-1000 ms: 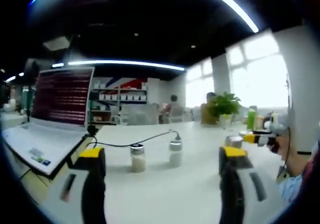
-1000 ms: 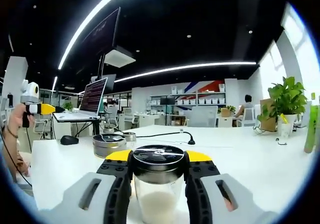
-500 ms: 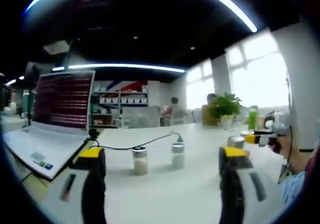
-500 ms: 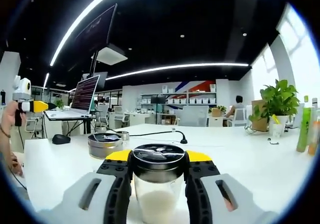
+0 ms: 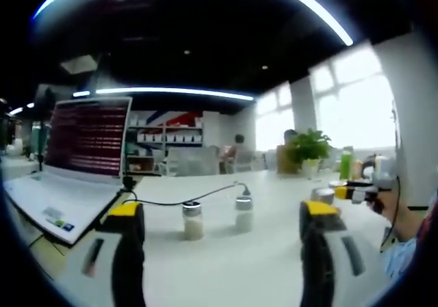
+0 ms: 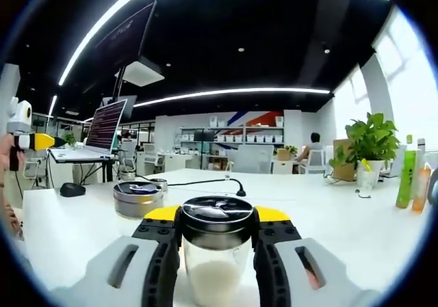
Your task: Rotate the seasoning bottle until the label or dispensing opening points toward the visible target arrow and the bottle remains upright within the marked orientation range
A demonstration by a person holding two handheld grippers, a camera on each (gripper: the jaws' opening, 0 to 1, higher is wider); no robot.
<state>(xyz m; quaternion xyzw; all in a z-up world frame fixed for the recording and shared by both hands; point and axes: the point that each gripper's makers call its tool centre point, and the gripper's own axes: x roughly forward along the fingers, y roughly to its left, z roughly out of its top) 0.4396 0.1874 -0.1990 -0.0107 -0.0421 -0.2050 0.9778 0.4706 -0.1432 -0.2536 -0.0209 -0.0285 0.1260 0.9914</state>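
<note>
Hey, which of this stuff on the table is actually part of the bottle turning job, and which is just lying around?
Part of the job:
seasoning bottle, held upright
right gripper, shut on it

Just lying about:
two small shakers
laptop
black cable
round tin
computer mouse
potted plant
green bottle

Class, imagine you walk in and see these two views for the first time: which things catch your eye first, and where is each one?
In the right gripper view, the seasoning bottle dominates, clamped between the jaws of the right hand-held gripper at the bottom centre, white powder inside. In the left gripper view, the open laptop glows at the left, and two small shakers stand on the white table beyond the open left hand-held gripper.
</note>
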